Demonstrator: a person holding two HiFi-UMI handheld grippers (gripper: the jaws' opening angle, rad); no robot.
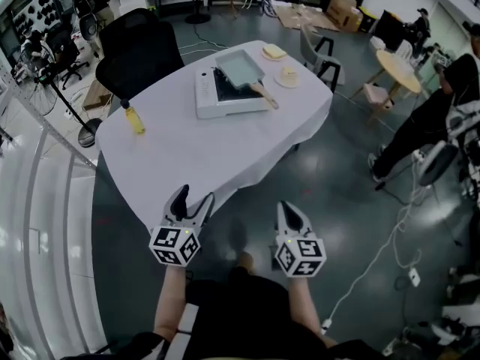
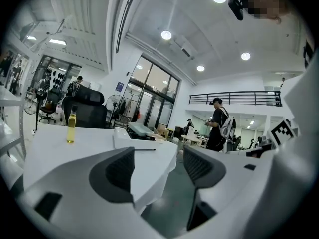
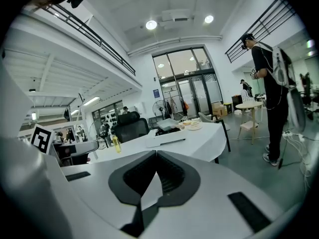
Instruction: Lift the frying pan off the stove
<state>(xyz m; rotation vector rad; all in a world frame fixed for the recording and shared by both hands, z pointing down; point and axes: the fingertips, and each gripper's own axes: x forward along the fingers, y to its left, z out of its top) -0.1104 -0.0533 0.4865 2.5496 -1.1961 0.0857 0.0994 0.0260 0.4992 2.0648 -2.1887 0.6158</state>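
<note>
- left gripper (image 1: 192, 200): jaws apart, nothing between them
- right gripper (image 1: 289, 212): jaws together, empty
- both held at near edge of table (image 1: 196, 160), well apart from the stove (image 1: 207, 97)
- frying pan (image 1: 240, 69) sits on stove, far side of table
- yellow bottle (image 1: 135, 119) stands left of stove

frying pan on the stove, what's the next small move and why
Probably carry the right tool forward toward the handle of the frying pan, opening it on the way: the pan sits on the stove far across the table, handle jutting near-right, while this tool hangs short of the table, jaws together.
</note>
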